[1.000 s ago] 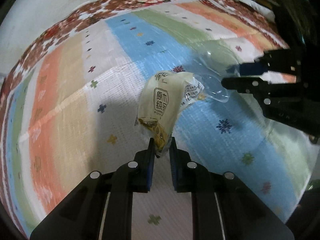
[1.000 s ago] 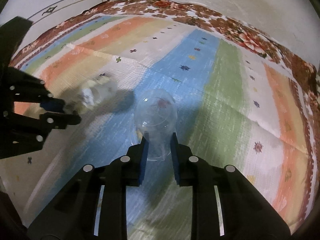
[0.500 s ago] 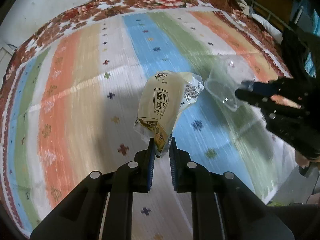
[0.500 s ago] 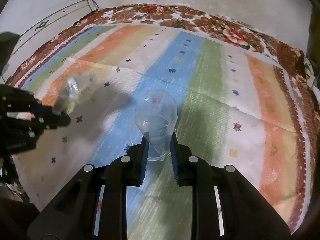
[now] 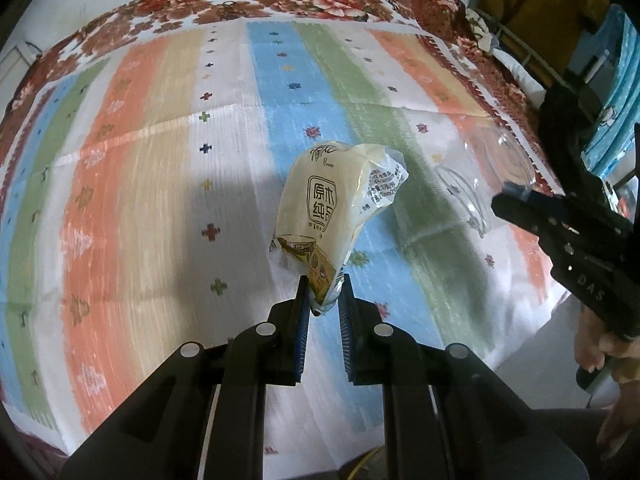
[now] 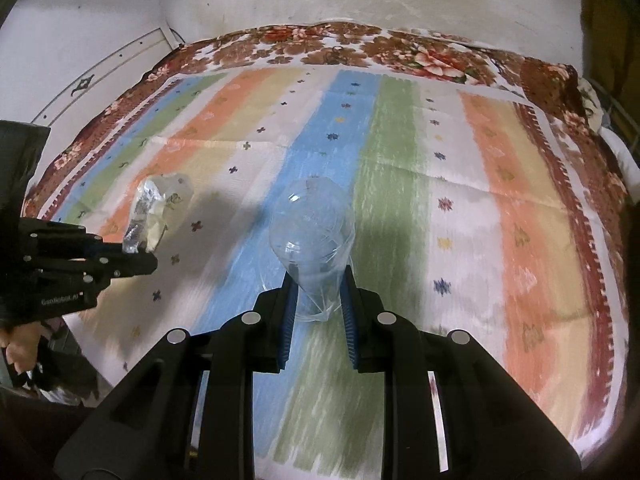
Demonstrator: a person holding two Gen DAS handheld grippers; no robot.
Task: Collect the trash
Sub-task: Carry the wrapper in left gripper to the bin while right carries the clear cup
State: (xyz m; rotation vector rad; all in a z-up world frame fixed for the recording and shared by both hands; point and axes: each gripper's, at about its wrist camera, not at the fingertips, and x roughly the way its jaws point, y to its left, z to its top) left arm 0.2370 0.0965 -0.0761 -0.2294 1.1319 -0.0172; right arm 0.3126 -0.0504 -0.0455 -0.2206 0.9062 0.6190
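Both grippers are loaded and held above the striped bedspread (image 5: 160, 184), which serves as the landmark here.

Left gripper (image 5: 323, 296): jaws clamped on the bottom corner of a cream printed wrapper (image 5: 332, 208). The pinch takes only the crimped end; the rest of the bag stands up and away from the fingers, clear of the bedspread, over its blue and green stripes.

Right gripper (image 6: 318, 292): jaws pressed against the lower part of a clear plastic cup (image 6: 312, 232). The cup sticks out forward of the fingers, also lifted off the bedspread, above the border between the blue and green stripes. From the left wrist view the same cup (image 5: 492, 176) sits toward the bedspread's right edge, near the wrapper but apart from it.

No bin or bag is visible in either view, so the drop point cannot be placed.

Judgement: pickup appears done for both items; the step in hand is carrying them off the bedspread to a container.

Notes for doing it well:
- Keep squeeze constant on the wrapper; a corner pinch on slick film could slip out with a swing.
- Do not tighten on the cup; thin walls could buckle and pop free.
- Move both hands smoothly, with the items kept apart.
- Release only once over the container.
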